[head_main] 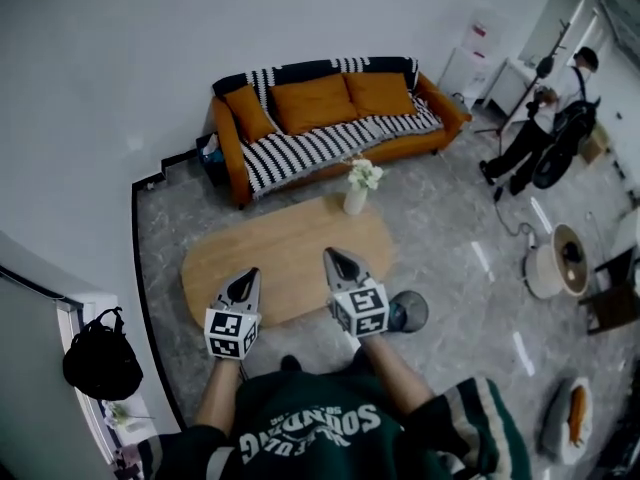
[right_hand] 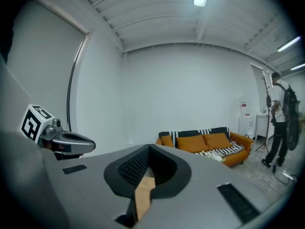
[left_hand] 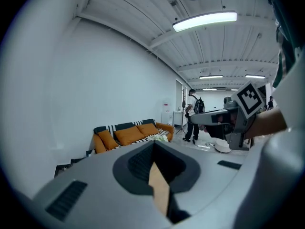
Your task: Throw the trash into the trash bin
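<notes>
I see no piece of trash in any view. My left gripper (head_main: 247, 275) and my right gripper (head_main: 333, 257) hang side by side over the near edge of an oval wooden coffee table (head_main: 270, 258), both pointing roughly level toward the sofa. Each has its jaws shut with nothing between them, as the left gripper view (left_hand: 154, 147) and the right gripper view (right_hand: 148, 149) show. A dark bin-like container (head_main: 210, 157) with something pale in it stands at the sofa's left end; I cannot tell if it is the trash bin.
An orange sofa (head_main: 330, 108) with a striped blanket lines the far wall. A white vase of flowers (head_main: 357, 190) stands on the table. A dark round object (head_main: 409, 311) sits on the floor by my right hand. A person (head_main: 545, 118) stands far right. A black bag (head_main: 100, 363) lies left.
</notes>
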Demonstrator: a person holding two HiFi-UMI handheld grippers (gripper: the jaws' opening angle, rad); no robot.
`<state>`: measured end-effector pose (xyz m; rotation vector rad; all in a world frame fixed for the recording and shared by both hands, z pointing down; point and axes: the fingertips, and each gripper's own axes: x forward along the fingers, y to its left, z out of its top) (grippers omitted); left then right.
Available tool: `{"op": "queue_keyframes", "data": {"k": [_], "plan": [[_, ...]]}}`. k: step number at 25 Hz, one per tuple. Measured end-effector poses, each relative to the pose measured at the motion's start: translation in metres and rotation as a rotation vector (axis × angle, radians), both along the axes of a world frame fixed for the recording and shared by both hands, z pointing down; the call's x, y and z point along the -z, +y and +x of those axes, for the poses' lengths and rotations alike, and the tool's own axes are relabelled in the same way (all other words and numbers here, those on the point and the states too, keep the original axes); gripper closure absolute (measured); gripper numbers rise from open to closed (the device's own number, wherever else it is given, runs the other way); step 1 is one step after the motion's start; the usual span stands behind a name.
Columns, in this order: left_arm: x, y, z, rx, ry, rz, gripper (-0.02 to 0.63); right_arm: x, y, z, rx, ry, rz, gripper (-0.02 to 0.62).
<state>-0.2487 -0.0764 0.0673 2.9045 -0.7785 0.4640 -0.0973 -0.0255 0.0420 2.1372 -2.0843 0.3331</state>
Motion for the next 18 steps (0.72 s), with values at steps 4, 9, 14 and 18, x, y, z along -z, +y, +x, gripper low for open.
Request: {"op": "queue_keyframes", "data": {"k": [4,9,14,18], "plan": [[0.001,-0.003,-0.005,-0.015,-0.002,0.008,0.606,0.012,0.0,-0.008,-0.001,0.022,0.024,0.597],[0.0,-0.003,-0.006,-0.028,-0.004,0.002,0.606,0.015,0.001,-0.014,0.0,0.025,0.021,0.597],[0.001,-0.004,-0.005,-0.035,0.0,0.002,0.606,0.013,0.001,-0.018,0.005,0.022,0.013,0.597],[0.006,-0.011,-0.001,-0.039,0.011,0.016,0.606,0.019,-0.006,-0.019,0.01,0.031,0.026,0.597]]}}
